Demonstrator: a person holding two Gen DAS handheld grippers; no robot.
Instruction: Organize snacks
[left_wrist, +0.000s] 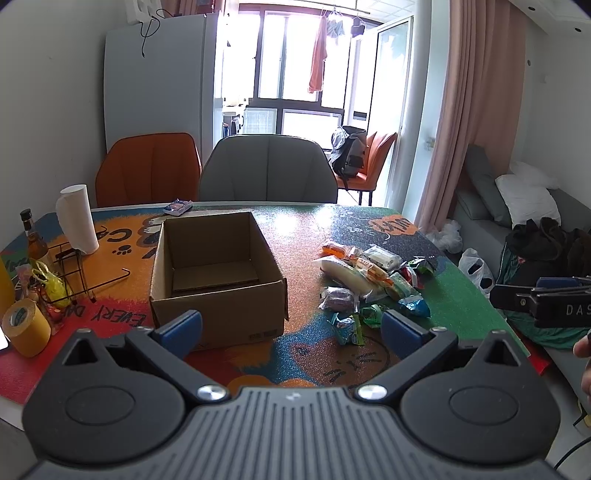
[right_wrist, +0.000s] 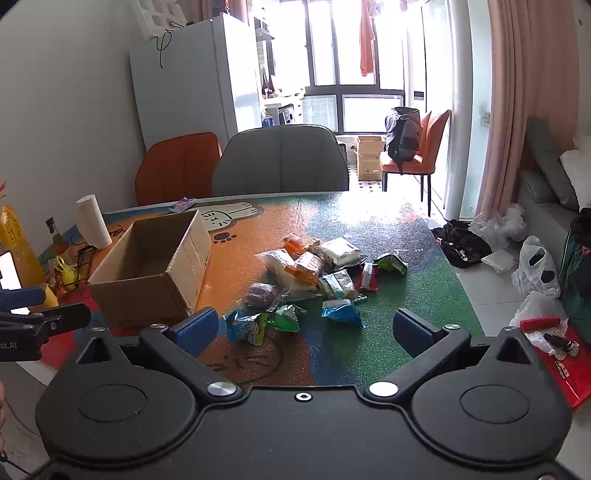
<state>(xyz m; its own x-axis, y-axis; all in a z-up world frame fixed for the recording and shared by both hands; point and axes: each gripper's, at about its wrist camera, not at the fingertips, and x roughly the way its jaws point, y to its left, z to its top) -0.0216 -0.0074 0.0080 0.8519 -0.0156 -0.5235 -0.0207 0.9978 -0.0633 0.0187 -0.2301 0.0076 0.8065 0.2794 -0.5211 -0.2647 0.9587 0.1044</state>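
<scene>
An open, empty cardboard box (left_wrist: 218, 273) stands on the colourful table mat; it also shows in the right wrist view (right_wrist: 155, 266). A pile of wrapped snacks (left_wrist: 373, 284) lies to its right, also seen in the right wrist view (right_wrist: 314, 280). My left gripper (left_wrist: 291, 328) is open and empty, held above the table's near edge in front of the box. My right gripper (right_wrist: 306, 328) is open and empty, just before the snack pile. Each gripper shows at the edge of the other's view.
A paper towel roll (left_wrist: 77, 218), a bottle (left_wrist: 35, 236), a wire rack (left_wrist: 81, 273) and a tape roll (left_wrist: 26, 325) stand at the table's left. A small packet (left_wrist: 178, 206) lies at the far edge. Grey (left_wrist: 267, 170) and orange (left_wrist: 147, 168) chairs stand behind the table.
</scene>
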